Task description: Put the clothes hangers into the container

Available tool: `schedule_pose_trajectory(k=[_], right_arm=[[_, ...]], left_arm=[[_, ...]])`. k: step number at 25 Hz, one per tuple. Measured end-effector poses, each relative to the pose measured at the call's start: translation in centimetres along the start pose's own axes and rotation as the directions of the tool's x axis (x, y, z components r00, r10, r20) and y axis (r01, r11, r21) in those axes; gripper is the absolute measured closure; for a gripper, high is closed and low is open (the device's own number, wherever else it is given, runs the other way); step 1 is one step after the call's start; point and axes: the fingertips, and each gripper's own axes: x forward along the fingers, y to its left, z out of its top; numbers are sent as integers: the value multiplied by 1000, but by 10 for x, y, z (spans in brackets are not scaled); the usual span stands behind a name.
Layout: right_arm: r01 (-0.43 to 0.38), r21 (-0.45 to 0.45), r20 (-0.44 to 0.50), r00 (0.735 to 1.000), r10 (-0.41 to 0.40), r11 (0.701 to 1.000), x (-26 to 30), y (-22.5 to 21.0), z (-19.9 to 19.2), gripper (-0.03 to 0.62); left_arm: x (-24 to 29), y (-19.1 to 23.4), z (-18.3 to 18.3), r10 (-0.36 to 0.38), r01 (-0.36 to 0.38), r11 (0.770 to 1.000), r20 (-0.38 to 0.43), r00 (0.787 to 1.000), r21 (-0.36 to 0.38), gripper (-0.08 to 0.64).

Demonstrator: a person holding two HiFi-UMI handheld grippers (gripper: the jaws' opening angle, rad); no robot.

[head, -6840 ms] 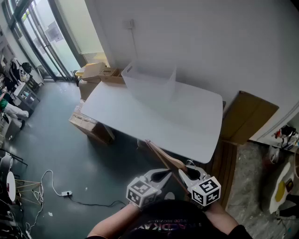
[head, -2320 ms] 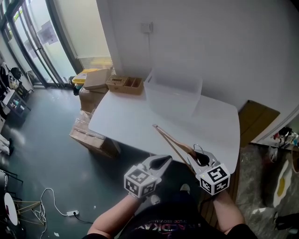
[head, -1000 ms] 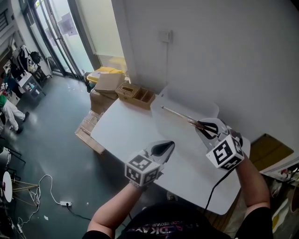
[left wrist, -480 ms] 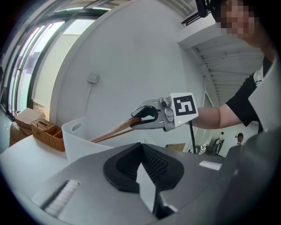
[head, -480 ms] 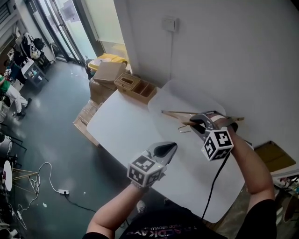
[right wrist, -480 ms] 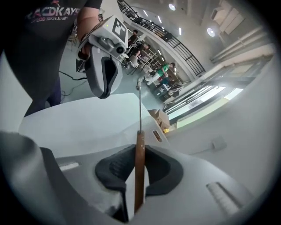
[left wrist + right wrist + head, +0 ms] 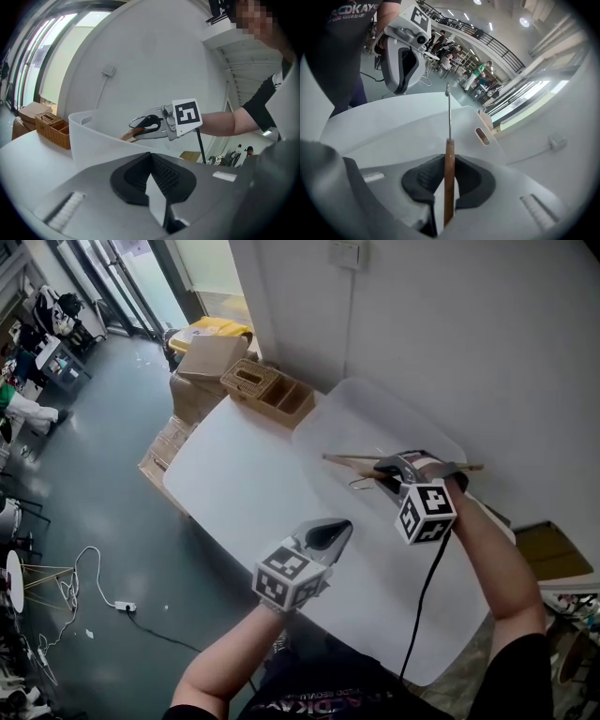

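Note:
A wooden clothes hanger (image 7: 347, 460) with a metal hook lies level over the clear plastic container (image 7: 352, 418) at the table's far side, by the wall. My right gripper (image 7: 382, 468) is shut on the hanger's middle. In the right gripper view the wooden bar (image 7: 448, 173) runs between the pads and the metal hook (image 7: 448, 112) points ahead. My left gripper (image 7: 326, 534) hovers over the white table (image 7: 234, 474), nearer to me, shut on nothing. The left gripper view shows the container wall (image 7: 93, 140), and the right gripper (image 7: 140, 124) above its rim.
A wicker basket (image 7: 272, 390) stands on the table's far left corner beside the container. Cardboard boxes (image 7: 211, 357) are stacked on the floor behind the table. More cardboard (image 7: 548, 563) leans at the right. The wall is just behind the container.
My right gripper has carried the hanger from the table's near edge out over the container and turned it level. The left gripper stays low, shut.

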Motion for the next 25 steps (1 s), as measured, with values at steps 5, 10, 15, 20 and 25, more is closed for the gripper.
schedule_pose_trajectory(k=[5,10,15,20,25], right_arm=[[-12,-34,-21,1000,11,999,16,3,-4,534],[-11,-64,-21,1000,10,998,27,4,-7,534],[0,-75,-33,999,-3,997,26,4,-8,534],[-5,-108,-77,997,-3,994,29,12,-11,532],[-10,-122,-113,994,-4,993,27,13,-16,515]], left_arm=[[5,8,-4,-7,7,1000,-9,1000,-11,554],[8,11,-9,-15,15,1000,-12,1000,-23,554],[2,10,-10,-12,11,1000,-12,1000,-26,554],[-4,11,-11,-1,1,1000,-4,1000,-30,554],[-10,5,-10,-4,4,1000,4,1000,-25,554]])
